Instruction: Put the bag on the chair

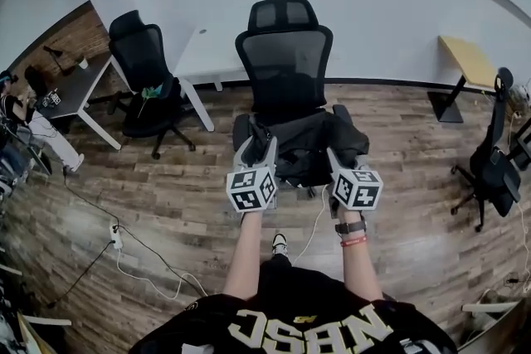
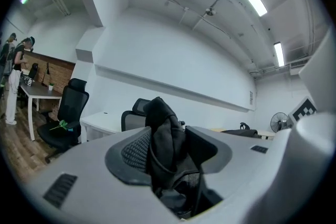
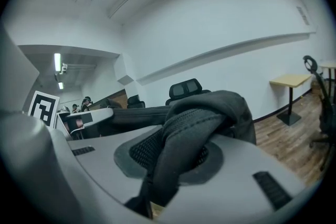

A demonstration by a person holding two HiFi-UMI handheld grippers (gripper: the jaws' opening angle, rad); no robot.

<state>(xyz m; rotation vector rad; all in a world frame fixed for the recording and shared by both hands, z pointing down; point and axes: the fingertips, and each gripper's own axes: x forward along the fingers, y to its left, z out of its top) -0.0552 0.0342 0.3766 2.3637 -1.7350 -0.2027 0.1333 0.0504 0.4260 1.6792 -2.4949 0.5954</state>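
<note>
A dark bag (image 1: 309,147) sits over the seat of the black mesh office chair (image 1: 284,54) straight ahead; I cannot tell whether its weight rests on the seat. My left gripper (image 1: 260,142) is shut on a bunch of the bag's black fabric (image 2: 164,136) at the bag's left side. At the bag's right side, my right gripper (image 1: 333,155) is shut on a thick dark strap (image 3: 189,136) of the bag. In both gripper views the fabric fills the gap between the jaws. The chair's headrest (image 3: 185,88) shows behind the strap.
A second black chair (image 1: 148,83) with something green on it stands at the left by a white desk (image 1: 196,54). A person (image 1: 25,124) sits at a table (image 1: 83,87) at the far left. Cables and a power strip (image 1: 116,236) lie on the floor. A wooden table (image 1: 469,58) and another chair (image 1: 494,157) stand at the right.
</note>
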